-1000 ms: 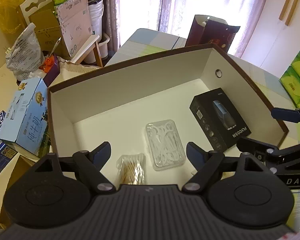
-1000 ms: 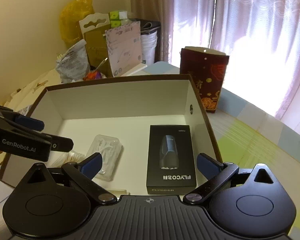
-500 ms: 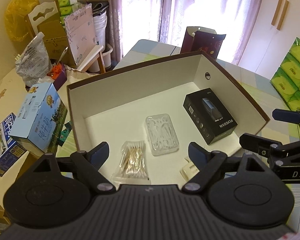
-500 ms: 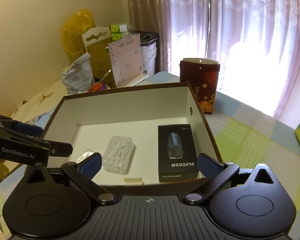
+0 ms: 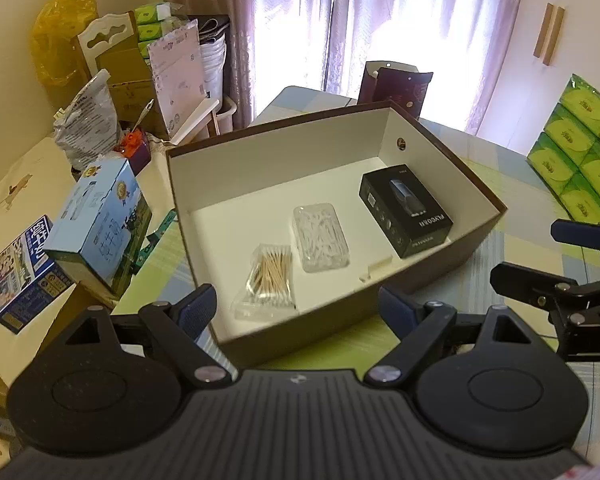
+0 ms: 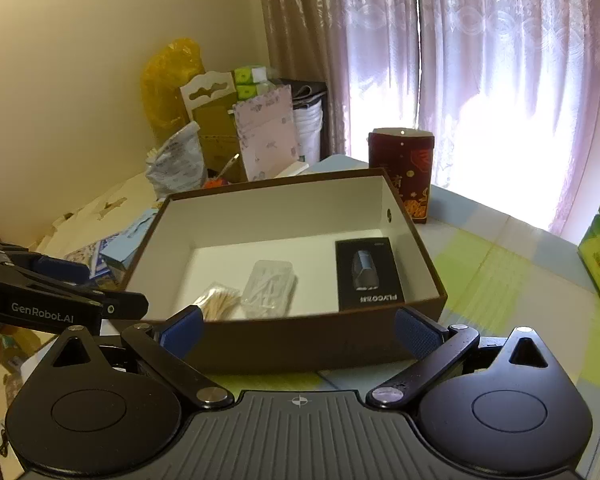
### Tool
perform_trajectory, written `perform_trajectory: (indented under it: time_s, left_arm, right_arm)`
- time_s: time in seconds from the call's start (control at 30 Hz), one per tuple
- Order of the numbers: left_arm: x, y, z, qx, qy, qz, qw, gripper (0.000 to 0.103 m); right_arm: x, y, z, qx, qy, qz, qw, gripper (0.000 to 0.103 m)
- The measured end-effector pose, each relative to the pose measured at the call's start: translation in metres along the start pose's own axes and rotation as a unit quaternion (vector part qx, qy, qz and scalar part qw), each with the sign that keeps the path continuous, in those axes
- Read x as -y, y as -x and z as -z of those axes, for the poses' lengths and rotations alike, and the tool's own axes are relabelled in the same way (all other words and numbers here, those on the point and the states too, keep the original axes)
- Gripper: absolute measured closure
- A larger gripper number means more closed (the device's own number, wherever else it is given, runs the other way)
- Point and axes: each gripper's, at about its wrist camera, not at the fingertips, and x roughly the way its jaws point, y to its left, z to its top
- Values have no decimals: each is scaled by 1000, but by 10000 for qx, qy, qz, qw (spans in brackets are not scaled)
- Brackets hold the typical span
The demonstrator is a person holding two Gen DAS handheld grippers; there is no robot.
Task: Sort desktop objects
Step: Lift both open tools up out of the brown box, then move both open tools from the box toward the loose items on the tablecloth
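Checked tablecloth table (image 6: 512,280): brown open box (image 6: 300,344), red gift bag (image 6: 406,172) on it.

Matt cardboard box (image 5: 476,236), clear plastic case (image 5: 321,237)

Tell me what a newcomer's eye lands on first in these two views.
The big open box, brown outside and white inside, fills the middle of the table. In it lie a black product box at the right, a clear plastic case in the middle and a bag of cotton swabs at the left. Both grippers, left and right, hang open and empty before its near wall.
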Motion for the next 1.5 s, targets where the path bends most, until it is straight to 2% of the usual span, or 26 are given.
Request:
perform_trajectory:
  time_s: [0.67, 1.07, 1.5]
  left_arm:
    - [16, 59, 54, 66, 111, 0, 9999, 16]
    - [30, 60, 84, -148, 92, 21, 9998, 16]
    - [33, 38, 123, -540, -140, 354, 9978, 16]
  right_arm:
    - [-15, 67, 44, 131, -19, -121, 9998, 3]
    - [-10, 80, 83, -103, -16, -126, 9999, 3]
    - [7, 80, 137, -647, -519, 27, 9965, 3]
